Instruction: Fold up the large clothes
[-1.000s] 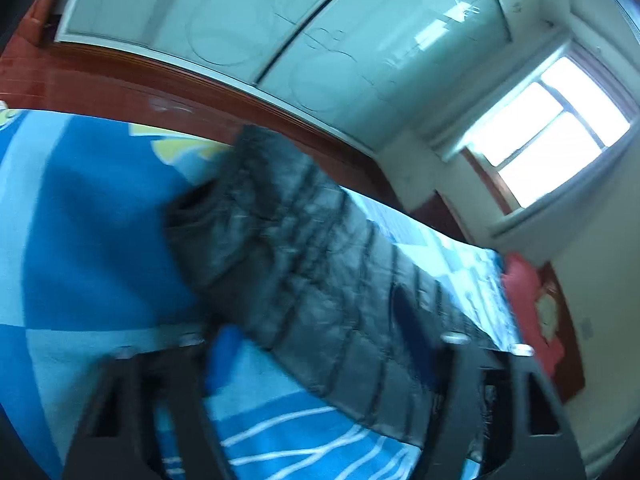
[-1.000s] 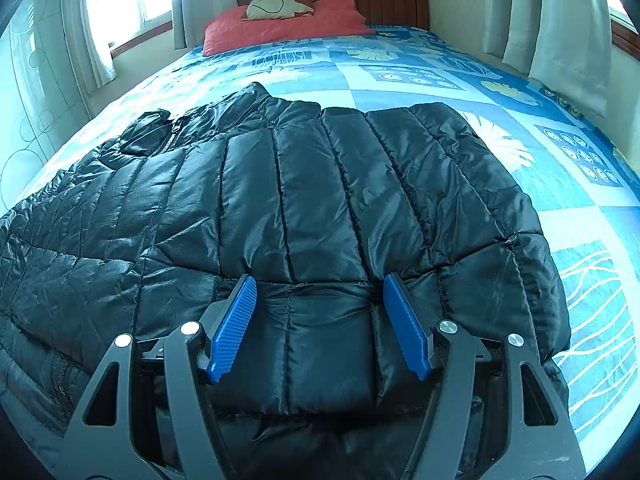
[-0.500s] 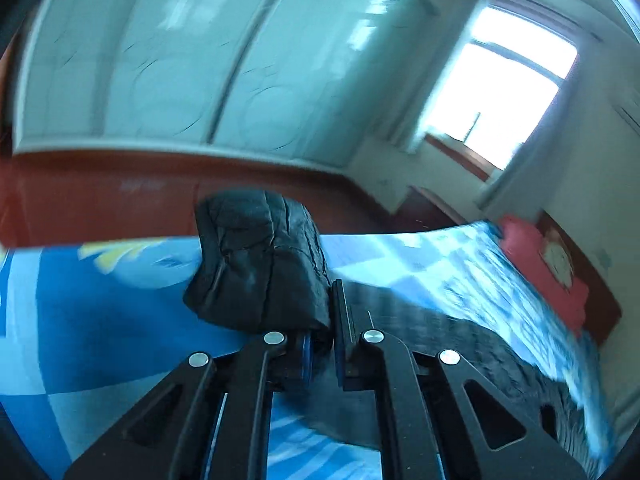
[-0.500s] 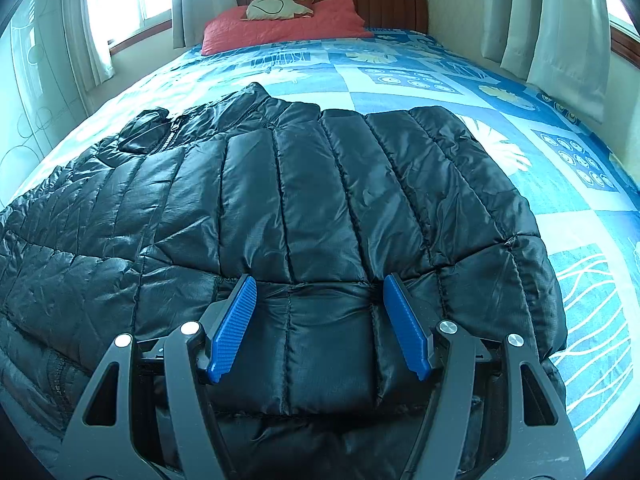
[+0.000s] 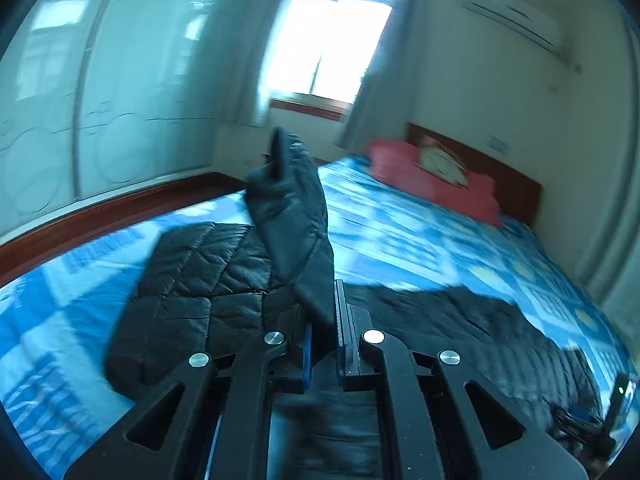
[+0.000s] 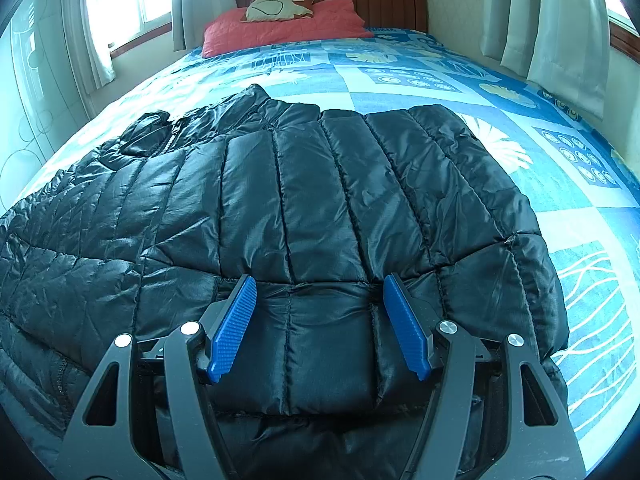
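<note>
left gripper (image 5: 322, 332) was clamped on the jacket sleeve (image 5: 292, 216), sleeve running toward frame top, jacket body (image 5: 200, 292) lower left; right gripper (image 6: 320, 328) spread over it.

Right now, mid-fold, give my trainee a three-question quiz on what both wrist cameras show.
1. True or false: the left gripper is shut on a sleeve of the black puffer jacket.
2. The right gripper is: A) shut on the jacket, B) open over the jacket, C) holding the red pillow.
3. Fill in: the jacket lies on a bed with a ____ patterned cover.

Key: 1 true; 2 B; 3 blue.
</note>
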The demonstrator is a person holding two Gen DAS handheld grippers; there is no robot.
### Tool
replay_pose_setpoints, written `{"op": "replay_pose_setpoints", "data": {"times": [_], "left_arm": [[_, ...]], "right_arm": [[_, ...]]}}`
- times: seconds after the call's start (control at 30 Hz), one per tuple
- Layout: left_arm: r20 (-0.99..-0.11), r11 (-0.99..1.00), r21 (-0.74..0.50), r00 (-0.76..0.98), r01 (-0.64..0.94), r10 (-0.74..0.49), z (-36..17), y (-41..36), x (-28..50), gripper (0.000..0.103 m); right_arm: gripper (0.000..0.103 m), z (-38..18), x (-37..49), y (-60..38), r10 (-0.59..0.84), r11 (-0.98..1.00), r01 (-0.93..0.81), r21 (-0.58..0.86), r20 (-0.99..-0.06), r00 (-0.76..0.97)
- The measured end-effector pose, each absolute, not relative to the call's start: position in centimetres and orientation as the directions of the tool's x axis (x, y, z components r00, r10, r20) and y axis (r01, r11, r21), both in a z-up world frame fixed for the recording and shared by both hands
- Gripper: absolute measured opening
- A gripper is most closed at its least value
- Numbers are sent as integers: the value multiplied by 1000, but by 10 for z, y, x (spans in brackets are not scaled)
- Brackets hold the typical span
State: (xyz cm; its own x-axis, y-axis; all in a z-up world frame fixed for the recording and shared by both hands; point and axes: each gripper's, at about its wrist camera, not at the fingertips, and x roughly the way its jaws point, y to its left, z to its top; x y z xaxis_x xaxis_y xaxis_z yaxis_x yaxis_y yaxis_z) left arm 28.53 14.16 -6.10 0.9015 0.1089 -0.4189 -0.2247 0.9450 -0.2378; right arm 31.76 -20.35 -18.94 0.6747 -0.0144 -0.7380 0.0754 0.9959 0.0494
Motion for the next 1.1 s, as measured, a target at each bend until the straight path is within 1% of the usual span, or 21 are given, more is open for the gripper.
{"op": "replay_pose_setpoints", "data": {"times": [0.2,0.4,0.67,0.7,0.77,0.83,0.87,0.9,0.97,1.03,1.1], "left_arm": [[-467,979,-180,884,-98,2,-75,60,317,8],[-538,994,-111,842,-19,-44,-104,-1,331,8],[-607,997,-59,791,42,-69,-126,-34,334,8],[-620,997,-60,781,49,-76,-128,-36,335,11],[-637,996,-68,766,61,-90,-130,-39,338,12],[-653,995,-67,751,77,-102,-132,-44,339,17],[-659,994,-69,744,90,-113,-132,-46,338,29],[-662,992,-77,738,104,-129,-132,-48,336,51],[-659,990,-79,739,117,-140,-130,-51,331,73],[-637,988,-73,756,133,-149,-126,-53,320,73],[-636,986,-73,755,149,-161,-120,-51,309,74]], "right_arm": [[66,-190,316,-203,-15,996,77,50,-737,675],[66,-189,318,-206,-10,995,79,59,-735,678],[66,-189,318,-207,-10,995,81,61,-734,679],[66,-189,317,-206,-11,995,83,62,-733,680],[66,-188,318,-206,-12,995,84,62,-734,679],[66,-188,318,-206,-13,995,84,61,-733,680],[66,-188,320,-206,-13,995,84,60,-734,679],[66,-188,319,-207,-12,995,84,62,-734,679],[67,-188,318,-206,-15,995,85,59,-734,678],[67,-188,319,-205,-19,995,86,54,-738,675],[67,-185,320,-203,-22,995,89,51,-743,669]]}}
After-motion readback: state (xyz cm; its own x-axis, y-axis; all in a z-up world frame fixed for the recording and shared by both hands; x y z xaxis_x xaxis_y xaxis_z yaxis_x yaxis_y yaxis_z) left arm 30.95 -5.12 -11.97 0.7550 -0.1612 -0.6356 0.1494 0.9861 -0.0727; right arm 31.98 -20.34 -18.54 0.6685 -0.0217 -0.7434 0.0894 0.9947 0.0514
